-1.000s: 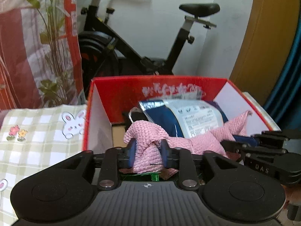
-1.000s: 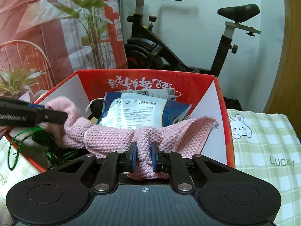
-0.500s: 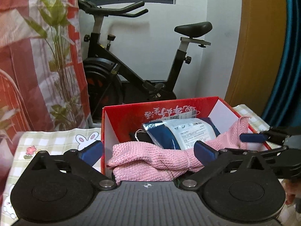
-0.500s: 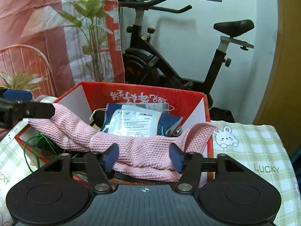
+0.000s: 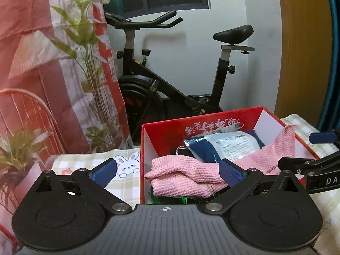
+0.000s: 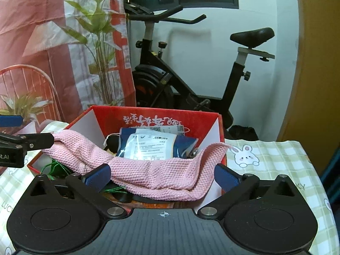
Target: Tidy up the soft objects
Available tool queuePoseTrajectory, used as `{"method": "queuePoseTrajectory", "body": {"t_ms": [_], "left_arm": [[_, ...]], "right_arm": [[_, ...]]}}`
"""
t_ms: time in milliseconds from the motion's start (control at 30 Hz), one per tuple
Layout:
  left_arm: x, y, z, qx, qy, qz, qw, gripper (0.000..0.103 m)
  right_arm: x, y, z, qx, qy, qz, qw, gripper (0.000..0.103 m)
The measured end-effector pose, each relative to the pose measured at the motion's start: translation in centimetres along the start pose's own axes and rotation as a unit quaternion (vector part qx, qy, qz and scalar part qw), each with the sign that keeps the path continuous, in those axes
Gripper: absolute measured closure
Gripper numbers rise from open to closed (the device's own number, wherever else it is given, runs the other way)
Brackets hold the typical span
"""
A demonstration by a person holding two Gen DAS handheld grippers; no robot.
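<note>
Pink knitted cloth (image 6: 157,176) lies draped across the open red box (image 6: 157,114), over a blue-and-white packet (image 6: 153,144). My left gripper (image 5: 167,173) stands wide open, empty; my right gripper (image 6: 162,177) has just been opening and grips nothing.

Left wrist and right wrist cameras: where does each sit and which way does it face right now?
Left wrist: on the left tool, facing forward and slightly down at the red box; its own open blue pads show, with the right tool at the right edge.
Right wrist: on the right tool, aimed likewise; its own open pads show, left tool at the left edge.
Shared: box, pink knit cloth, blue-and-white packet, exercise bike.
</note>
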State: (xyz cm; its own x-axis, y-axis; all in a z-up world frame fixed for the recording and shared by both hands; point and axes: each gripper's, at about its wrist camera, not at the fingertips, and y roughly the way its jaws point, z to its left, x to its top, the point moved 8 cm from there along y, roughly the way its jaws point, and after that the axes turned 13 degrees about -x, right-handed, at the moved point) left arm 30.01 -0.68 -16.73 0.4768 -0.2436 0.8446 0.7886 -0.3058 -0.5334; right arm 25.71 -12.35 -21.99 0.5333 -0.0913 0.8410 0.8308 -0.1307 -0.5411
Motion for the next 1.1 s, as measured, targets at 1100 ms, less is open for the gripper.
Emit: {"method": "queuePoseTrajectory", "body": {"t_ms": [1100], "left_arm": [[1.6,-11.3,-1.3,-0.014,-0.076,-0.054,0.9956,0.000]], "right_arm": [[4.4,-13.4,-1.9,-0.028,0.016,-0.057,0.998,0.000]]}}
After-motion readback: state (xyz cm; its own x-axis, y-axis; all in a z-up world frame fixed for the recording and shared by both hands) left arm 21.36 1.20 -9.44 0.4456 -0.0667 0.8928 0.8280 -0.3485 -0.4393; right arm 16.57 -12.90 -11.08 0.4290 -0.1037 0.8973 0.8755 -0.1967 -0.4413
